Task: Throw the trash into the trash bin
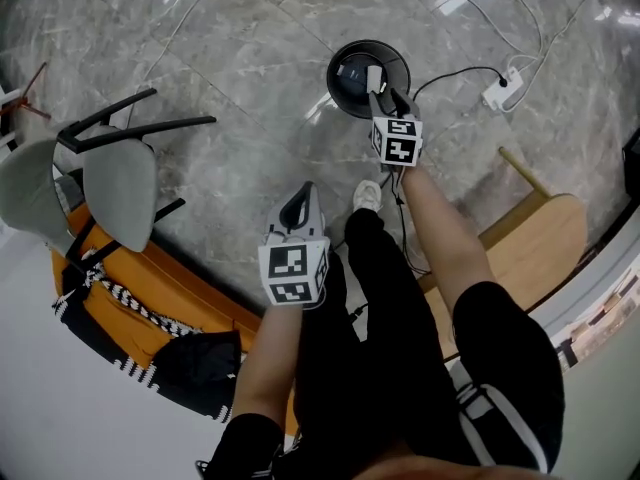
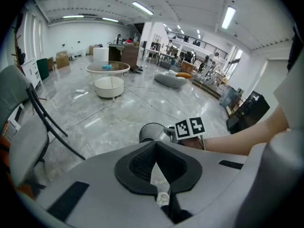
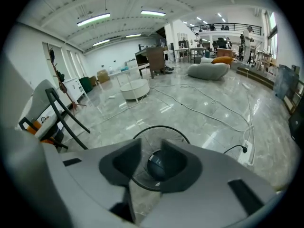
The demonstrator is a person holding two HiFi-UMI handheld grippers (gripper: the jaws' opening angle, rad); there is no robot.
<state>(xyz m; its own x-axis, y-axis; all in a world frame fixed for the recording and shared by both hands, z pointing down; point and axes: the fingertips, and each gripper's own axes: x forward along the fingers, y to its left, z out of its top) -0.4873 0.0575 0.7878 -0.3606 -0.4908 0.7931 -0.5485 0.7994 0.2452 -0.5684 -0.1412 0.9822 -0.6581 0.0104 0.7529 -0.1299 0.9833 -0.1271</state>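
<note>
The trash bin (image 1: 345,93) is a round black mesh basket standing on the grey marble floor. Something dark and rounded (image 3: 159,165) lies at its bottom. My right gripper (image 1: 386,90) hangs over the bin's near right rim, open, with nothing between its jaws; in the right gripper view (image 3: 151,148) the bin (image 3: 142,134) shows through the gap. My left gripper (image 1: 300,203) is nearer me, to the left of the bin, its jaws shut tip to tip on nothing (image 2: 155,145). From the left gripper view the bin (image 2: 151,132) lies ahead, beside the right gripper's marker cube.
A grey chair (image 1: 110,183) with black legs stands at the left, above an orange and black bag (image 1: 150,293). A power strip (image 1: 503,88) and its cables lie right of the bin. A wooden board (image 1: 540,248) is at the right. The person's shoe (image 1: 368,196) is just below the bin.
</note>
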